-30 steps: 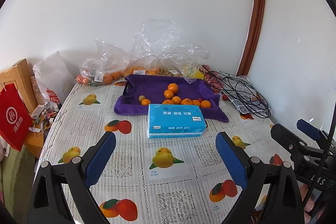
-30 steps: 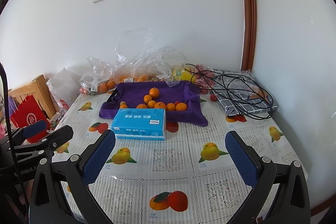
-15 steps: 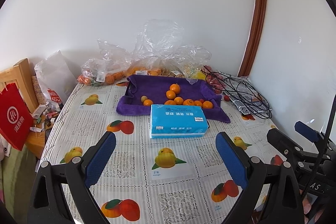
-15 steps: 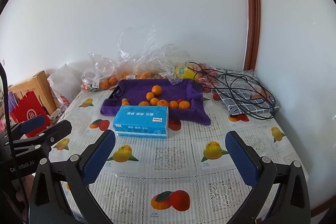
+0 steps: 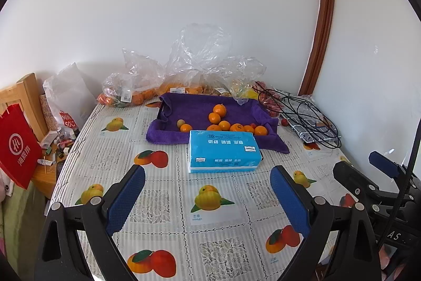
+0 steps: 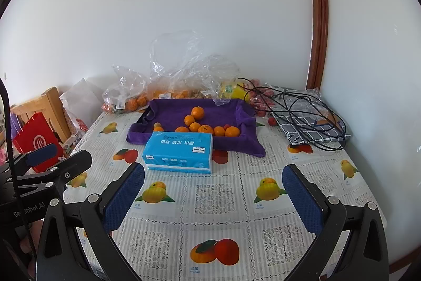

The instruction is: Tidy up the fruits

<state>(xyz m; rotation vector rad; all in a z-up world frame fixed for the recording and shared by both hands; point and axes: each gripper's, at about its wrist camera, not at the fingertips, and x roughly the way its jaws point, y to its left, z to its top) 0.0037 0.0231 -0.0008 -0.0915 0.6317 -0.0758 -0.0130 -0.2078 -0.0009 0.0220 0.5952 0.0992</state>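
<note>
Small round oranges (image 5: 224,123) are seen loose on the purple cloth-lined tray (image 5: 200,104), more bagged in clear plastic bags (image 5: 136,86) behind; stage undetermined; left gripper (image 5: 208,191) and right gripper (image 6: 213,191) held wide open, empty.

Oranges (image 5: 224,124) lie in the towel-lined tray (image 5: 200,107) behind the tissue box (image 5: 223,154).

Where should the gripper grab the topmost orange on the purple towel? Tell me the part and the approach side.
Grip the topmost orange across its round middle, coming from above and slightly from the wall side. It sits apart at the back of the purple towel, while the other oranges and the blue tissue pack crowd the near side. Either open gripper could probably do it.
</note>
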